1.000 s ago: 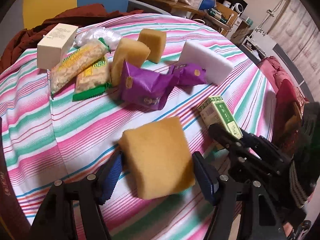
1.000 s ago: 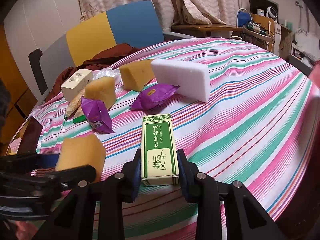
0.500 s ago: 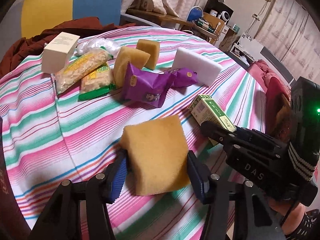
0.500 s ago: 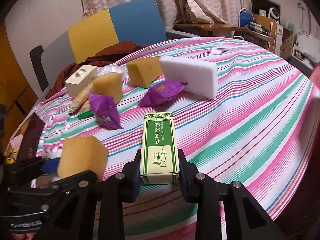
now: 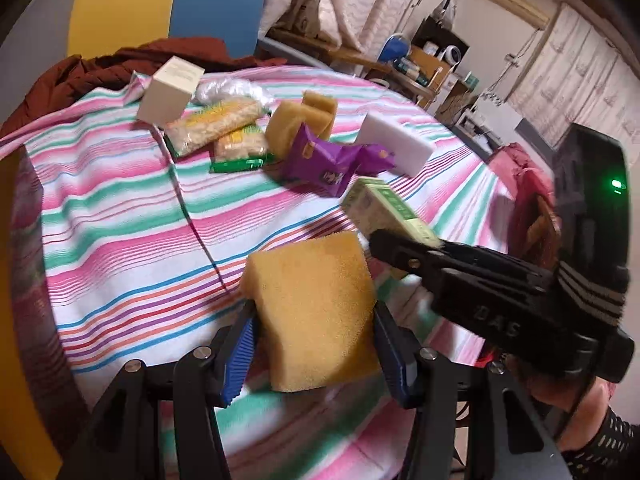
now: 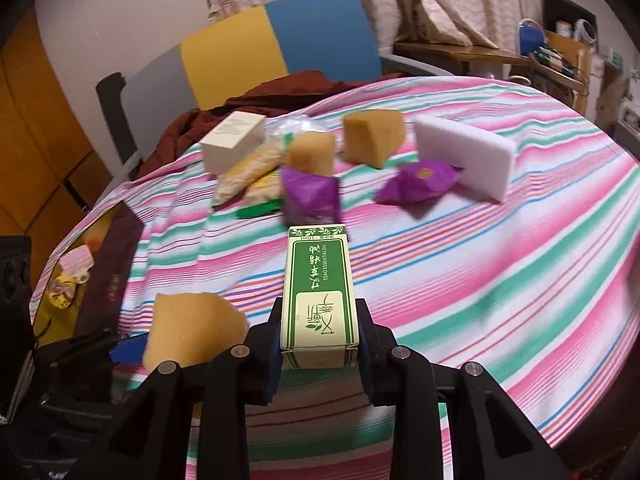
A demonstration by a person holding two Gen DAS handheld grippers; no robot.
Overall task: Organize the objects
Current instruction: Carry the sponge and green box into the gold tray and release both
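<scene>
My left gripper is shut on a yellow sponge, held above the striped tablecloth. My right gripper is shut on a green and white essential oil box, also lifted off the cloth. In the left wrist view the right gripper and its box sit just right of the sponge. In the right wrist view the sponge shows at lower left. Farther back lie two more yellow sponges, a white foam block, two purple packets, snack bags and a cream box.
A yellow and blue chair with a dark red cloth stands behind the table. A shelf with clutter is at the back right. A dark box with small items rests at the table's left edge.
The left gripper's jaws closed onto the yellow sponge. Both grippers moved and rose with their objects; the back cluster looks farther off and the right gripper came closer to the sponge.
</scene>
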